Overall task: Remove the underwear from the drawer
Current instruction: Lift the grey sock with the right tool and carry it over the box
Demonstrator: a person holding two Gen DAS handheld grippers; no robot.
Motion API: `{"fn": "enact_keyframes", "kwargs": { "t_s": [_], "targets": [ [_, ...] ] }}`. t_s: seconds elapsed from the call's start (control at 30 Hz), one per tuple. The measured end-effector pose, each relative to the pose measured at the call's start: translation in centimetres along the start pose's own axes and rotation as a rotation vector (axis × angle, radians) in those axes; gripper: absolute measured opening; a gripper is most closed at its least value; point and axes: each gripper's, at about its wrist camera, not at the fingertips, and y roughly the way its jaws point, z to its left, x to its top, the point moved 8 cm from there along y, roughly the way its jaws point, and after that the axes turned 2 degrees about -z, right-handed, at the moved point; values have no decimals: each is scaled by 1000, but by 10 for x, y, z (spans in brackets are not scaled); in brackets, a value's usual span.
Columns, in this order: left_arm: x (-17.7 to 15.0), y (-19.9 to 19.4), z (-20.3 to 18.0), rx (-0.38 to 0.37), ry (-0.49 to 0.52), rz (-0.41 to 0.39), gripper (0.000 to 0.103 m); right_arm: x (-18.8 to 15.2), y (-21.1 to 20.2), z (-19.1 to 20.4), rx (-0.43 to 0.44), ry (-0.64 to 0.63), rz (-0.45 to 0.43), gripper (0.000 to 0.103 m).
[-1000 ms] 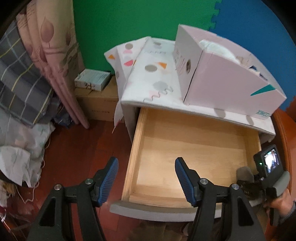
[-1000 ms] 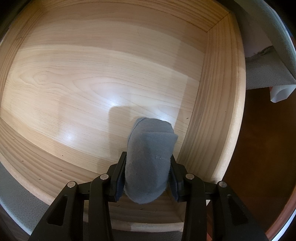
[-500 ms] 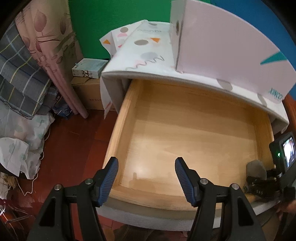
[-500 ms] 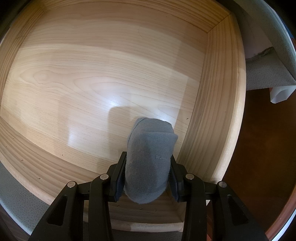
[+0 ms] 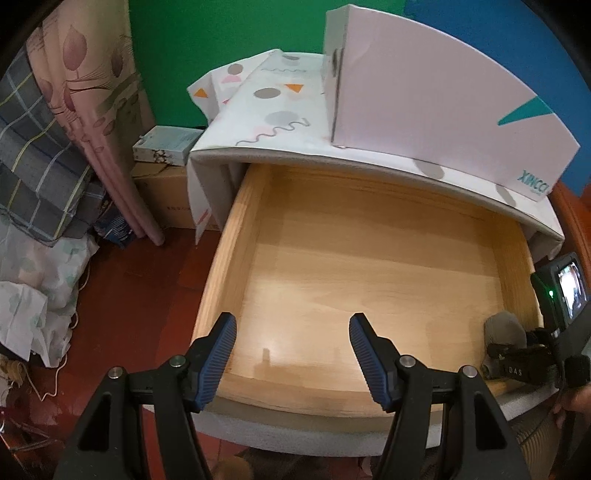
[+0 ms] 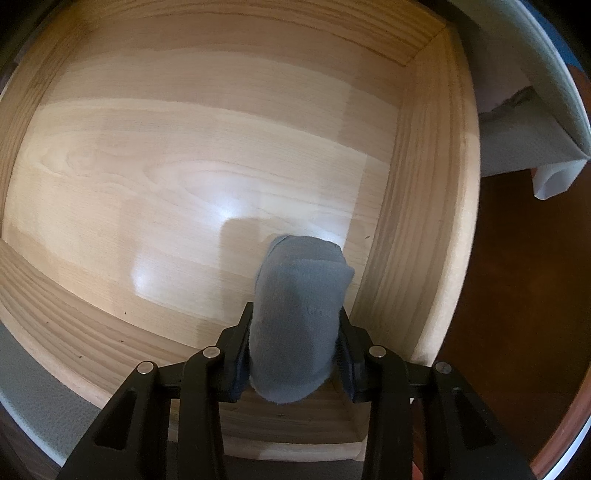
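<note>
Tongs (image 5: 290,352) above wooden drawer (image 5: 236,236)

Left wrist view: above the drawer's front edge, facing steeply down and back over the open wooden drawer (image 5: 369,266) toward the green wall (image 5: 221,33), medium range. Right wrist view: almost straight down, close in, right front corner. Shared: drawer floor (image 6: 184,155) and right wall.

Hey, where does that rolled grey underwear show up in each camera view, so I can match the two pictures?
Left wrist view: the grey underwear sits far right, in the drawer's front right corner, pinched by the right tool.
Right wrist view: it fills the lower centre, clamped between that tool's fingers.
Shared landmark: the drawer's right wooden wall.
</note>
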Motion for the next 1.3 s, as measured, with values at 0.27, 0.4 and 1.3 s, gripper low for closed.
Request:
{"fn": "enact_keyframes", "kwargs": {
  "t_s": [0.27,0.4,1.3],
  "targets": [
    [1,-3,2,-1,-13,-21,65,-3,-20,-12,26,62,-107,34],
    [2,-3,6,-5,-38,-21,65,-5,-37,-14,72,92,-181,33],
    [0,-10,2,38,5,-47,65,7,-244,-41,180,134,-647,33]
  ]
}}
